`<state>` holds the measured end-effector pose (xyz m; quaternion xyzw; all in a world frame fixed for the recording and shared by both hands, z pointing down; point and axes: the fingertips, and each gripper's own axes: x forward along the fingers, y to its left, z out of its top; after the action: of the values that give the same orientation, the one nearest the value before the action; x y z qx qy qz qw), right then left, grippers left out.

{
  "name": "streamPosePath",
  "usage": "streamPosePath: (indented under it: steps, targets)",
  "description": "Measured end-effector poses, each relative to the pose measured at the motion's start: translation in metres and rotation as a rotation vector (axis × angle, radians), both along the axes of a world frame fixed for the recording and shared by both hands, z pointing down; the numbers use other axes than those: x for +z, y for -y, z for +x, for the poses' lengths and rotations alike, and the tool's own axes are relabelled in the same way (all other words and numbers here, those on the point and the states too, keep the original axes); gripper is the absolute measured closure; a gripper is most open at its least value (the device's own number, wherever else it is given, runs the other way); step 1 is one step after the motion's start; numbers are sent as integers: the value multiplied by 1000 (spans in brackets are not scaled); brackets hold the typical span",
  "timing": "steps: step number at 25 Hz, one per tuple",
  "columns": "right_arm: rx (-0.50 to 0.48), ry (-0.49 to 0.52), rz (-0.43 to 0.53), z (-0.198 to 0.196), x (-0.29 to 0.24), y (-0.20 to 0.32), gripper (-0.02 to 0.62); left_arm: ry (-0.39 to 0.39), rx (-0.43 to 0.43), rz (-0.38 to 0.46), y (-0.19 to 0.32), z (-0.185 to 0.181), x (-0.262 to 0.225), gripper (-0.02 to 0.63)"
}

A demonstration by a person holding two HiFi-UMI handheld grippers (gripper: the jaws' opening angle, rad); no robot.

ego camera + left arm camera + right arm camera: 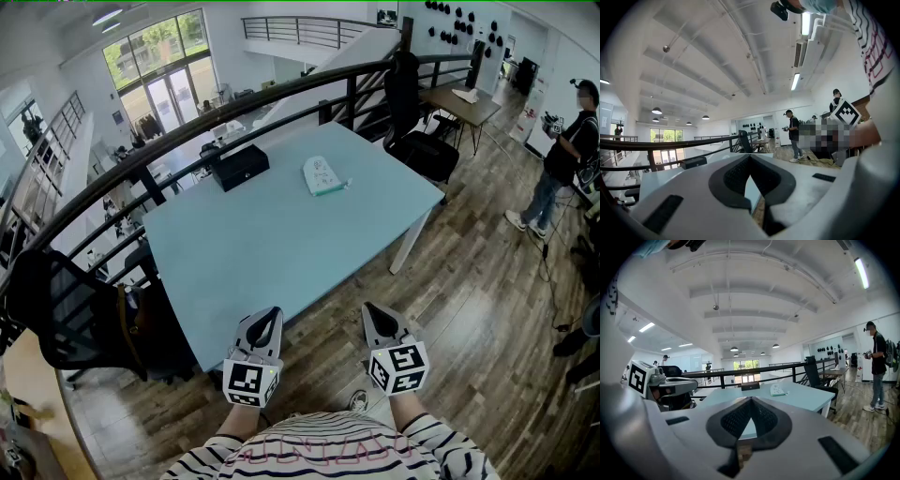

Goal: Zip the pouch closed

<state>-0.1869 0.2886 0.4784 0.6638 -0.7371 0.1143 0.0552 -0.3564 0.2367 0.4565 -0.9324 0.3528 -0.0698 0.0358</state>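
Pouch (323,175) sits flat on the far right part of the light blue table (253,253) in the head view, white with a teal edge, well apart from both grippers; too small to tell how its zip stands. Black box (239,166) lies to its left near the far edge, beside the dark railing (141,173). Left gripper (266,323) and right gripper (377,321) are held side by side at the near edge of the table, left one over the table corner, right one over the wood floor (469,309), both roughly level and touching nothing. Black office chair (56,309) stands left of the table, and a person (562,159) stands far right. Left gripper view: jaws clenched tip to tip with nothing between them, table edge visible just past them, black box off to the left, right gripper's marker cube at the right edge. Right gripper view: jaws also clenched and empty, pointing across the table; the pouch (778,390) lies ahead and slightly right, the black box behind it to the left, the left gripper alongside at the left, and the person on the right.
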Motion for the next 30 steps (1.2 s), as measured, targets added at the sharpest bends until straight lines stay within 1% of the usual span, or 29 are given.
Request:
streamPosePath:
  steps: [6, 9, 10, 11, 12, 13, 14, 18, 22, 27, 30]
  targets:
    - [-28, 34, 42, 33, -5, 7, 568, -45, 4, -3, 3, 39, -5, 580]
    - [-30, 50, 57, 55, -5, 8, 565, -48, 0, -16, 3, 61, -2, 571]
    - [-30, 57, 60, 63, -5, 8, 565, -48, 2, -25, 2, 71, -1, 542]
    - [-30, 67, 63, 73, -5, 7, 561, -47, 4, -37, 1, 81, 1, 478]
    - [-33, 78, 63, 82, -5, 7, 536, -44, 6, -47, 0, 91, 3, 428]
    - [-37, 89, 59, 91, -5, 6, 460, -40, 7, -54, -1, 102, 5, 424]
    - [-42, 98, 54, 100, -4, 5, 437, -37, 6, -58, -3, 111, 6, 425]
    - [-61, 97, 36, 134, 1, -1, 437, -31, -8, -69, -10, 147, 11, 424]
    - [-70, 110, 18, 163, 8, -5, 437, -32, -20, -79, -15, 174, 18, 423]
    - [-68, 138, 6, 190, 25, -4, 437, -18, -23, -97, -13, 199, 36, 423]
    - [-48, 150, 0, 206, 31, 0, 437, -11, -17, -107, -7, 213, 41, 425]
